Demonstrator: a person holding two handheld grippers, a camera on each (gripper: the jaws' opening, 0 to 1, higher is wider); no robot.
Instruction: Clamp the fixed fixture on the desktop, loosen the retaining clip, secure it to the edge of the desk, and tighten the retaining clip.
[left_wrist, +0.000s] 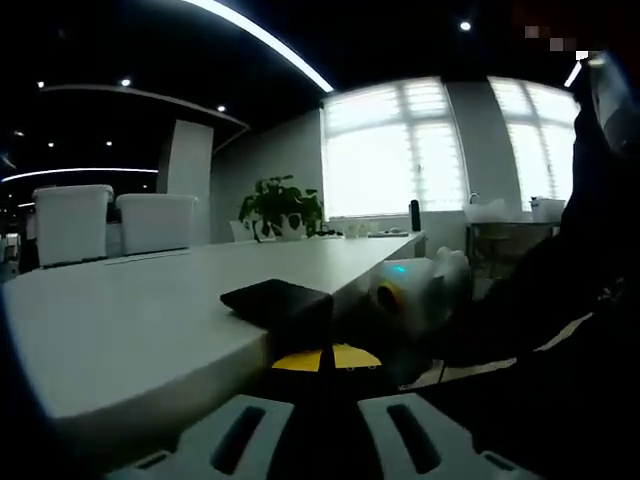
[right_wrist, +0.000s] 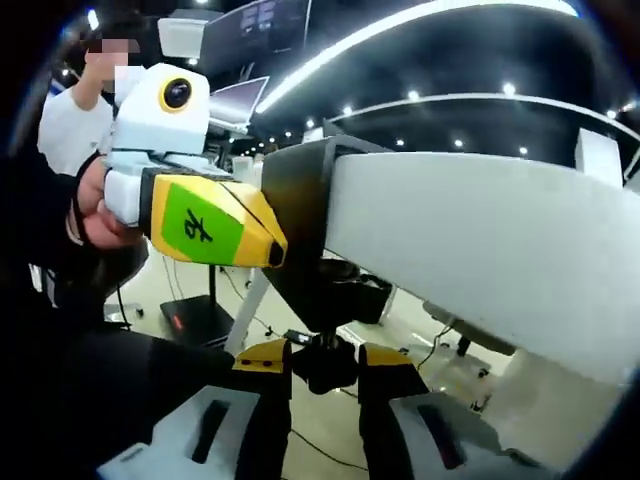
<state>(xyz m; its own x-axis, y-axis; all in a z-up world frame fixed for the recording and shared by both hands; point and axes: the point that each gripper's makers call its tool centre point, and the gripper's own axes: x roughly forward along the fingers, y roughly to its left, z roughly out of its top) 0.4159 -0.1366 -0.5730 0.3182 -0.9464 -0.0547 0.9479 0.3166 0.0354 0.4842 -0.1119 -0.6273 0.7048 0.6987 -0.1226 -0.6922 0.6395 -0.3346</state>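
Note:
The black fixture (left_wrist: 277, 300) sits clamped over the edge of the white desk (left_wrist: 150, 310). My left gripper (left_wrist: 325, 358) is shut on its lower part, yellow tips close together. In the right gripper view the fixture (right_wrist: 300, 215) wraps the desk edge (right_wrist: 480, 235). The left gripper (right_wrist: 278, 248), yellow with a green label, meets it from the left, held by a person's hand (right_wrist: 95, 215). Under the desk hangs the black retaining clip knob (right_wrist: 325, 365), and my right gripper (right_wrist: 325, 358) is shut on it. The right gripper's blurred white body (left_wrist: 405, 292) shows beside the desk edge.
White bins (left_wrist: 110, 222) and a potted plant (left_wrist: 280, 208) stand at the desk's far end. Below the desk I see the floor, a black stand base (right_wrist: 195, 318) and cables. A person in dark clothes (left_wrist: 580, 260) is close on the right.

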